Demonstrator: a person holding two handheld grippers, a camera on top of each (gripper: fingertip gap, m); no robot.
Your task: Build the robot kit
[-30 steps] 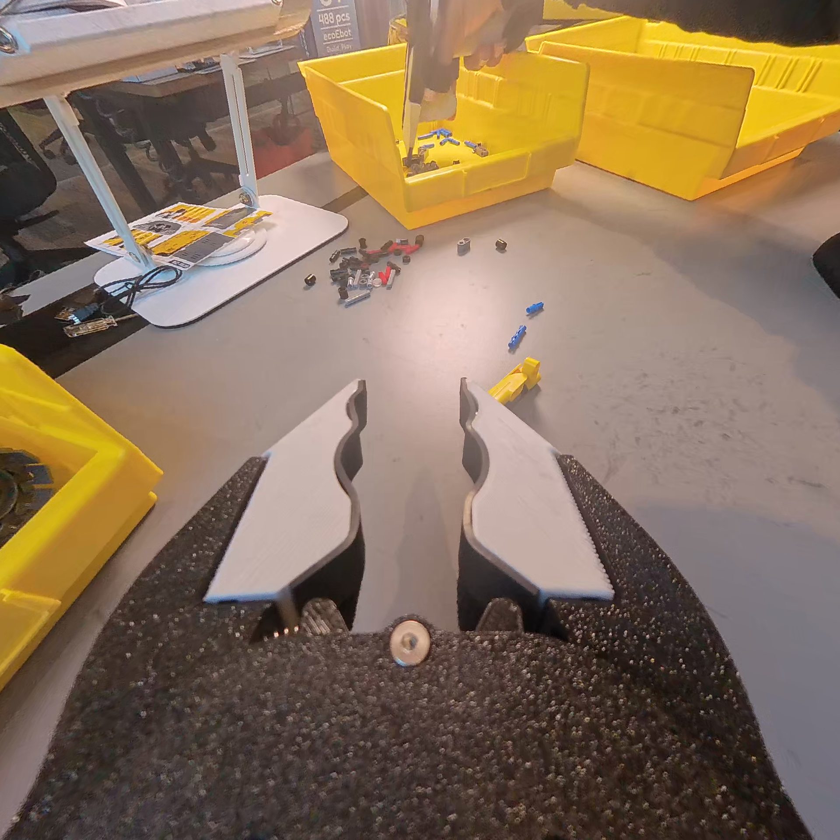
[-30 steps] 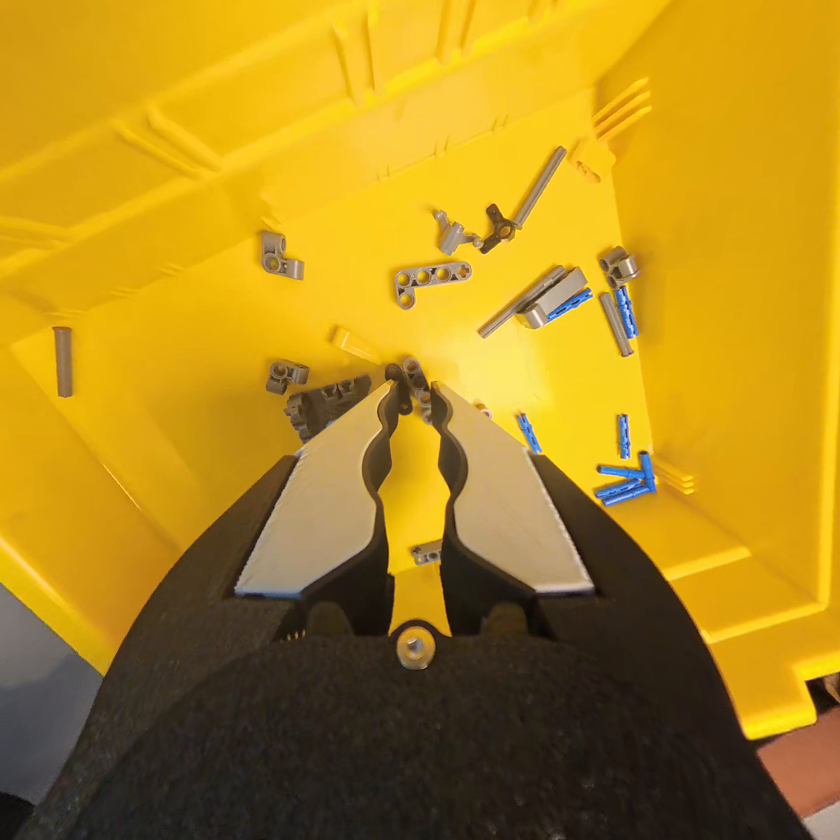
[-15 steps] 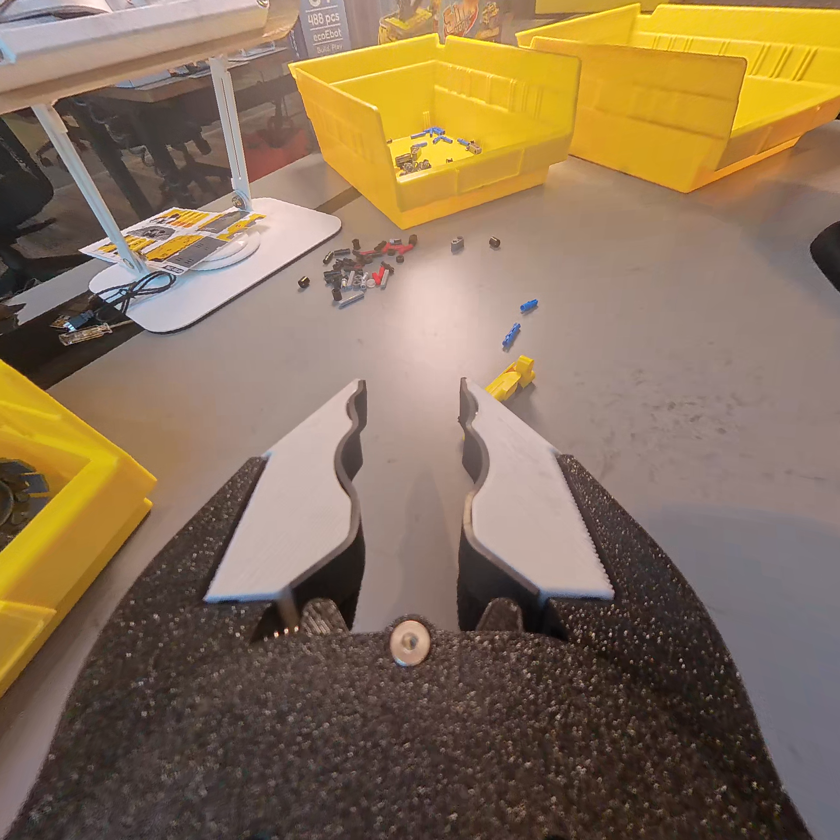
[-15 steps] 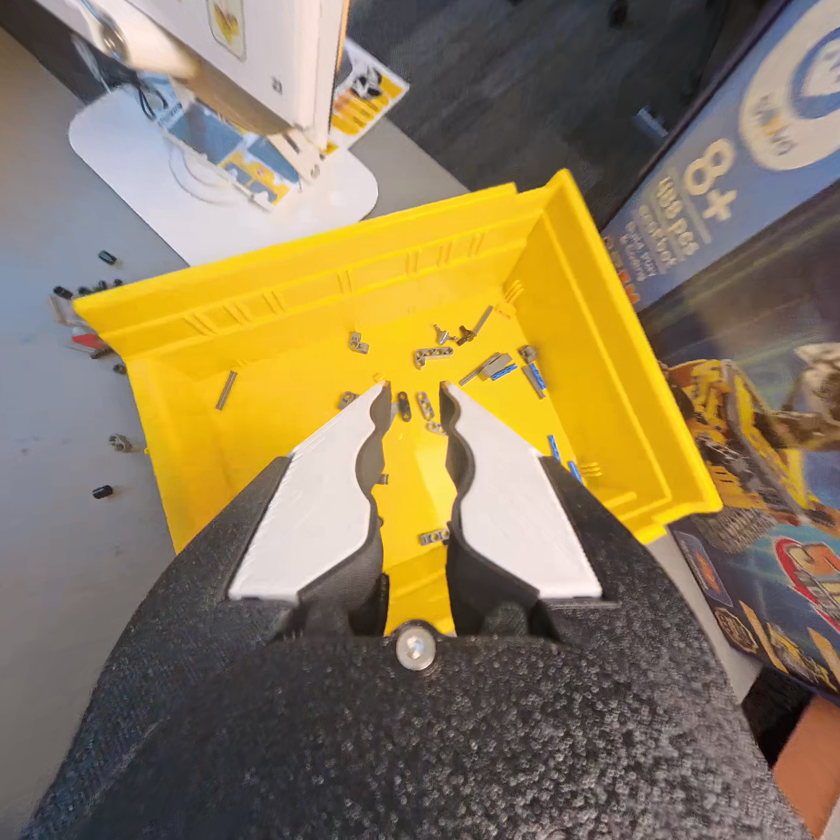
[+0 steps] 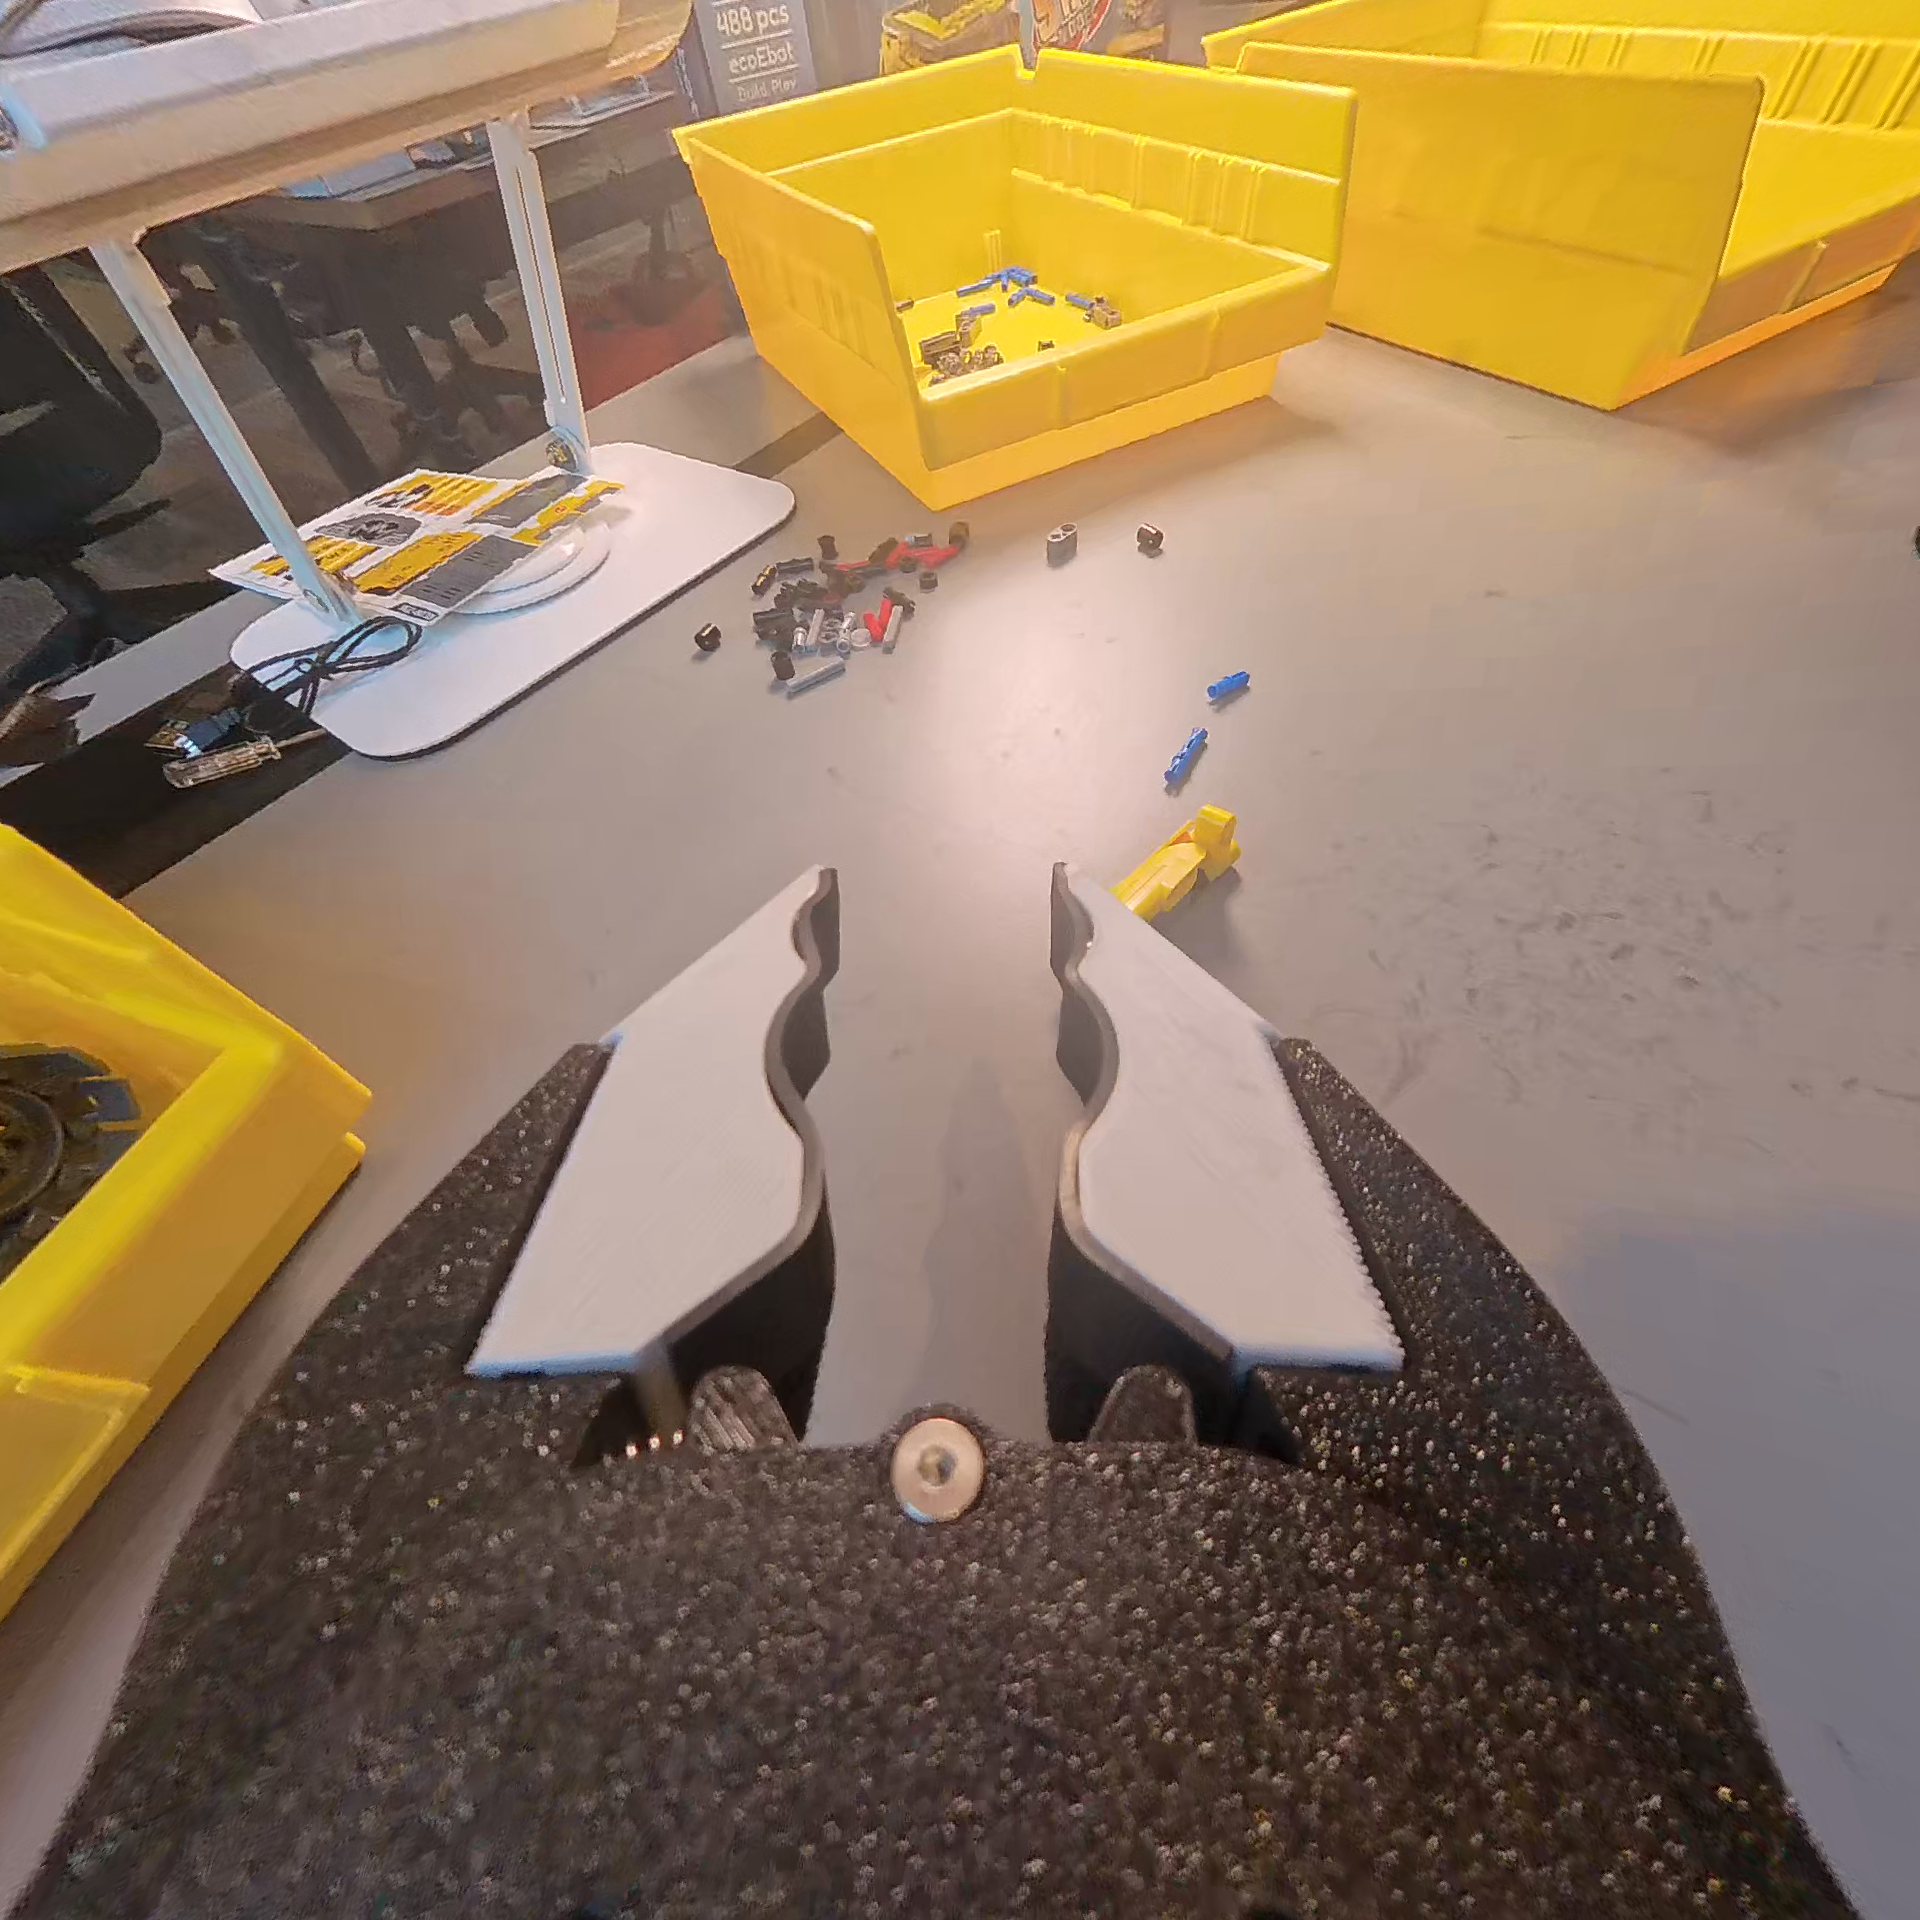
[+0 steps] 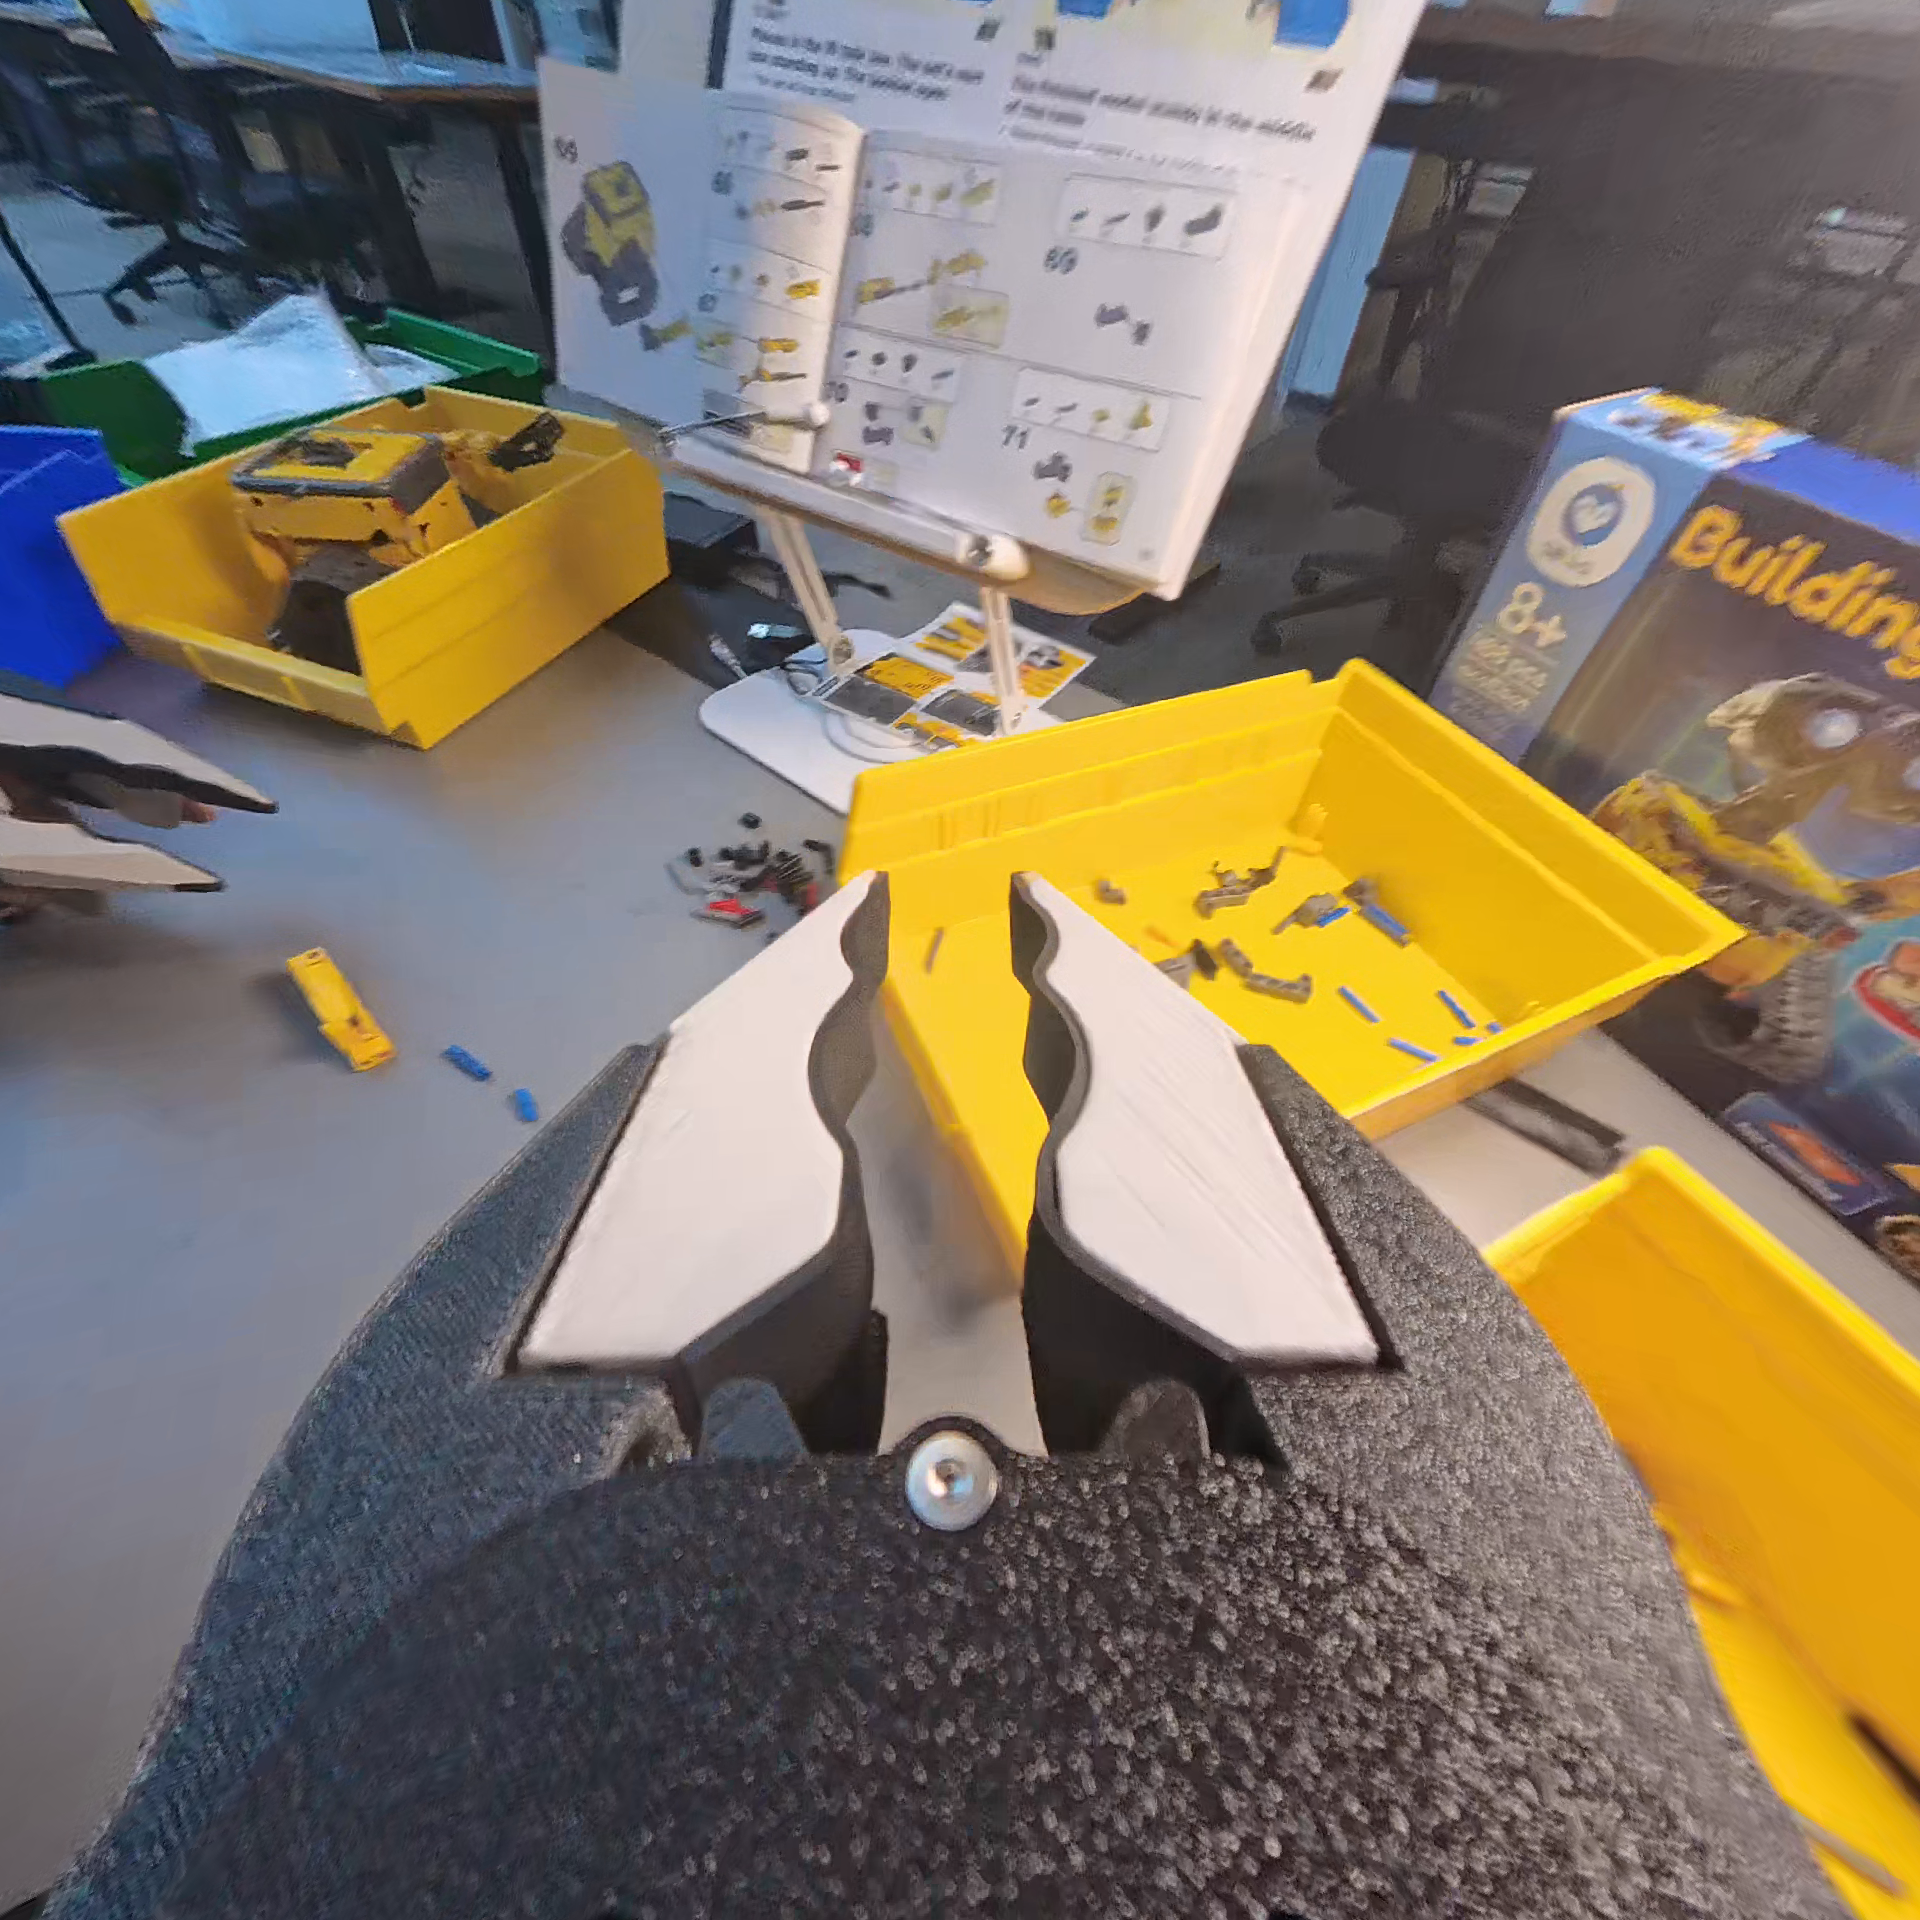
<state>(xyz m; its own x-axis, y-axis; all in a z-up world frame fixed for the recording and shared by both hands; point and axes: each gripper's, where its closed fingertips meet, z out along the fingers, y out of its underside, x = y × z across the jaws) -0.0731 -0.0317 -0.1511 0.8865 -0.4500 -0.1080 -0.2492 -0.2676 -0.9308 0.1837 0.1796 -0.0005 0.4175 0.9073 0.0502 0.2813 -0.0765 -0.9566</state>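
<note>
Right, the left hand-held gripper (image 5: 940,894) hangs low over the grey worktop (image 5: 1455,1039), its jaws wide apart with nothing between them; just beside its right fingertip lies a small yellow brick piece (image 5: 1179,857), apart from it, and a little farther on sit two blue pins (image 5: 1205,717); beyond those, a scatter of black, grey and red small parts (image 5: 831,613) lies in front of a yellow bin (image 5: 987,436); that bin holds grey and blue bits on its floor; a bigger yellow bin (image 5: 1507,208) stands to its right, and another yellow bin (image 5: 156,1195) sits at the near left with dark parts in it; a white stand base (image 5: 540,644) rests on the worktop with a printed leaflet (image 5: 416,530) on it.

Now the right hand-held gripper (image 6: 948,899) is up above the worktop, jaws parted a moderate way and holding nothing; its tips line up over the near wall of the yellow bin (image 6: 1039,800) of small parts; an open instruction booklet (image 6: 987,260) stands propped on the white stand behind; a blue box (image 6: 1662,644) with a picture of a yellow robot stands right of the bin; far left, a yellow bin (image 6: 499,623) carries a half-built yellow and black model (image 6: 343,499); the left hand-held gripper's fingertips (image 6: 156,790) poke in at the left edge; the yellow brick piece (image 6: 338,1008) and blue pins (image 6: 468,1062) lie on the worktop between the two.
</note>
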